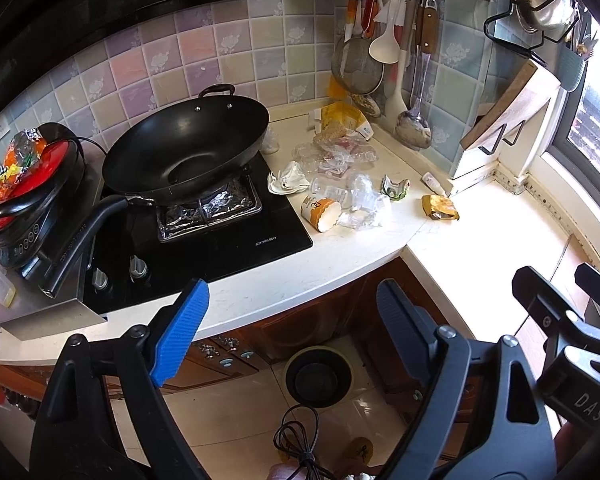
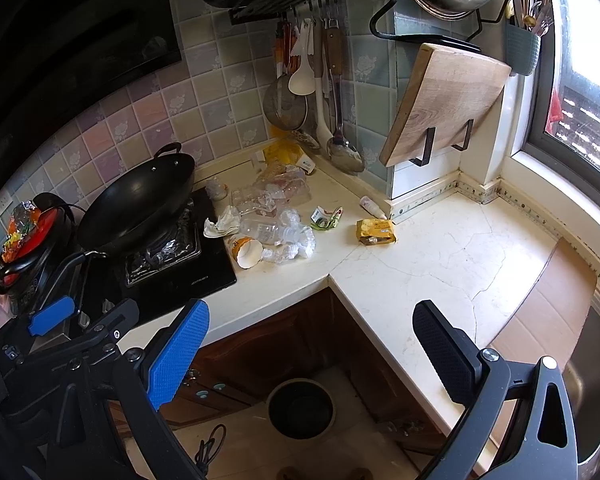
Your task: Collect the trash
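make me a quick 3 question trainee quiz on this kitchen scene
1. True or false: the paper cup stands upright.
2. What sits on the stove? A) kettle B) wok C) pot with lid
3. Which lies nearer the counter's inner corner: the yellow wrapper or the green wrapper?

Key:
1. False, it lies on its side.
2. B, the wok.
3. The yellow wrapper.

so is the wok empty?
Yes, the wok on the stove shows only its bare dark inside, with nothing in it.
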`<state>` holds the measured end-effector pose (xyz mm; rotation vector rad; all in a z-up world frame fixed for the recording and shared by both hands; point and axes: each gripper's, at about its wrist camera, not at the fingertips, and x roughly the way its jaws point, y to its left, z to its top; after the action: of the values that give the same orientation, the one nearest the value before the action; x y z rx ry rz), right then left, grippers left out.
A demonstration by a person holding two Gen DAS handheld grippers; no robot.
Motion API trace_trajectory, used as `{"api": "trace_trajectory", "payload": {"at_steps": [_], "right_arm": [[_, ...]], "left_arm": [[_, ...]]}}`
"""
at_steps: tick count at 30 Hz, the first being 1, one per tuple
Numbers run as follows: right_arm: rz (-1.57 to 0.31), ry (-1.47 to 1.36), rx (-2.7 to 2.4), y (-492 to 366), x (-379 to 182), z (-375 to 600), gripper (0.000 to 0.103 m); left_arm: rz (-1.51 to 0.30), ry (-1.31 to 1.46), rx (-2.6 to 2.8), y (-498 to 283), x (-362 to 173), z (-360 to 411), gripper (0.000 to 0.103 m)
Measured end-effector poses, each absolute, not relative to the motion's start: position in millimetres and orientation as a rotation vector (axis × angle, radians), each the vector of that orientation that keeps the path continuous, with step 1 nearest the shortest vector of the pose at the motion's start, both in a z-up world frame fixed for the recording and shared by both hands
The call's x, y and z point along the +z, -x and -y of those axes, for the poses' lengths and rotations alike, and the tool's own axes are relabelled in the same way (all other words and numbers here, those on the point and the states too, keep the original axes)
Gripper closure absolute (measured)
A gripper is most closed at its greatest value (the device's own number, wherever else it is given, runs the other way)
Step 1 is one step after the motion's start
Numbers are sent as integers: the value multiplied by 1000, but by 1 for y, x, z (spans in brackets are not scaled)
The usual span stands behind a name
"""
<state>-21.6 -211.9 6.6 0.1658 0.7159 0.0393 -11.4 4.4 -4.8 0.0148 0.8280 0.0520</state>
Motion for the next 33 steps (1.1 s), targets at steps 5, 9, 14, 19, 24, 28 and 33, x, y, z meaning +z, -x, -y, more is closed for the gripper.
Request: {"api": "trace_trajectory", "payload": {"at_steps": [5,9,14,19,24,28,33], "right_arm": [[-718,-166,39,22,6,212,0],[-718,-167,37,22,7,212,0],[-721,-171,34,23,6,212,0],[-722,-180,22,29,2,205,0],[-720,-178,19,31,3,204,0],[-716,-180,18,36,6,204,0],[-709,-179,1,45,10,195,0]], "left_arm": [[-827,-13,55,14,-6,-6,18],[-826,-11,60,16,-6,-7,18],[-830,-13,54,20,-8,-9,18],[-827,-20,47,26,-8,-11,18],[-827,-18,43,26,-6,-11,18],[-826,-16,38,24,-4,-10,18],[-824,-22,21,20,0,-18,18]]}}
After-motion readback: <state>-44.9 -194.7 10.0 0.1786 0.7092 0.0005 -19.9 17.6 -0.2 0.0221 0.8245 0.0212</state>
